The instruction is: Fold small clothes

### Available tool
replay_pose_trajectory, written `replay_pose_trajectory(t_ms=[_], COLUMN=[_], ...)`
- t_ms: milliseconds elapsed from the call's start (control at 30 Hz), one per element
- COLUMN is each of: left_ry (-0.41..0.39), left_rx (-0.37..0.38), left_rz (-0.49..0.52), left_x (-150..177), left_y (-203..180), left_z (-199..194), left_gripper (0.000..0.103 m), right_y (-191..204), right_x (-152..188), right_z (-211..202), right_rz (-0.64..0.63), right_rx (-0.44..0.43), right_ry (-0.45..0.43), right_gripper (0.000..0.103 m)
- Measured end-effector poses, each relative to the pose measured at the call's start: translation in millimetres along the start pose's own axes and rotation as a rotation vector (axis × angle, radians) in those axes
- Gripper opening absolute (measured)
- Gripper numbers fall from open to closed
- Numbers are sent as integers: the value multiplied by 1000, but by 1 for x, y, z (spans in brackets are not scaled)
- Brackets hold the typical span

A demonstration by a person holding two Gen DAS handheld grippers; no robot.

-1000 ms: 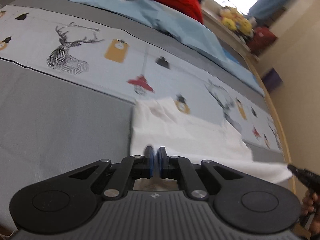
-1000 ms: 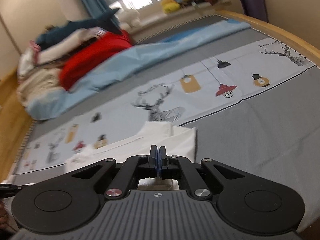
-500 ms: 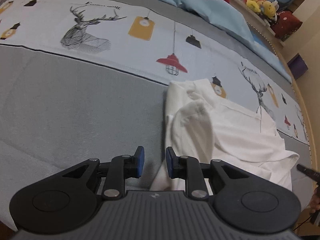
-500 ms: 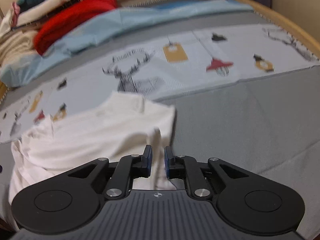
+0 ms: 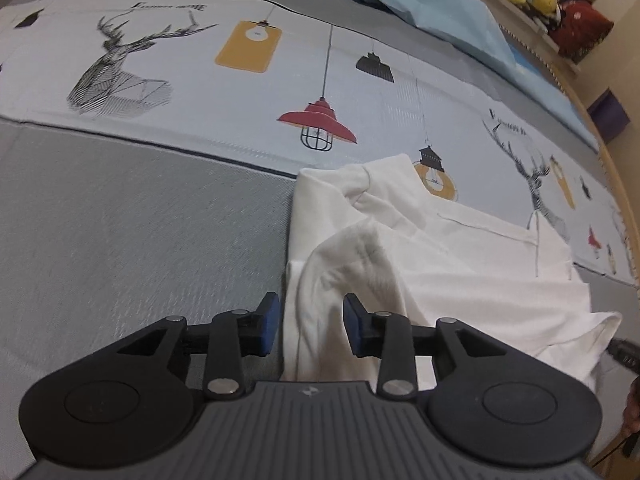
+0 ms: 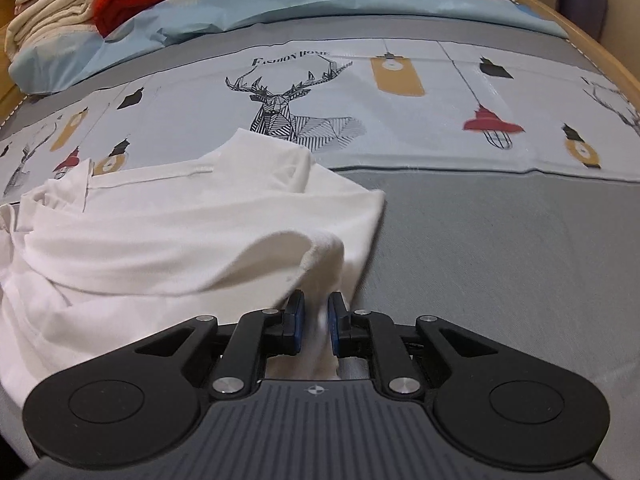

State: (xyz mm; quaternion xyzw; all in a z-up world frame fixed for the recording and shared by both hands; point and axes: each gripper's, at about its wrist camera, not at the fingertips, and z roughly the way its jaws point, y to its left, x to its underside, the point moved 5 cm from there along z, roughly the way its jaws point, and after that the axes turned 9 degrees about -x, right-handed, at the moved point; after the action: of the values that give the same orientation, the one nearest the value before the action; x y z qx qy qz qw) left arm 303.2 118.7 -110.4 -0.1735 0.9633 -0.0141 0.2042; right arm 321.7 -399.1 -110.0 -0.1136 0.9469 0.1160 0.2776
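Shirt [image 5: 420, 264] cloth lies between both parted jaws.

The white shirt [image 6: 168, 240] runs off the left edge, its fold between the right tongs [image 6: 316, 316] is motion-blurred, and the tongs' body hides the hem.

Soft, even indoor light; strong fisheye bending at edges (slight motion blur).
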Motion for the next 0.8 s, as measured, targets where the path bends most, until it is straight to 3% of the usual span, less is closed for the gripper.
replay_pose_trajectory(t_ms=[233,433,467,567,667,700,800], left_ry=[-45,-56,-59,-64,-90,-101,-141], left_rx=[-4,-15,-19,-58,-71,-61,-50], left_rz=[55,133,151,219,253,254,244], left_x=[-18,-23,-22,-21,-23,-25,-33], left_y=[-17,-30,-31,-33,-31,-30,-24], left_z=[16,24,24,23,15,11,1], left_gripper=[52,53,51,22,7,5,4], right_y=[2,9,10,14,17,18,15], right_x=[-24,-36,-37,-40,-41,-41,-50], right_z=[15,29,31,36,39,39,33], right_rz=[-5,-36,-43,-74,-96,-103,-89], right_rx=[-24,-69,-77,-88,-116,-122,-123], right_ry=[-48,-57,-54,-40,-19,-13,-46], right_gripper=[20,22,22,22,18,7,5])
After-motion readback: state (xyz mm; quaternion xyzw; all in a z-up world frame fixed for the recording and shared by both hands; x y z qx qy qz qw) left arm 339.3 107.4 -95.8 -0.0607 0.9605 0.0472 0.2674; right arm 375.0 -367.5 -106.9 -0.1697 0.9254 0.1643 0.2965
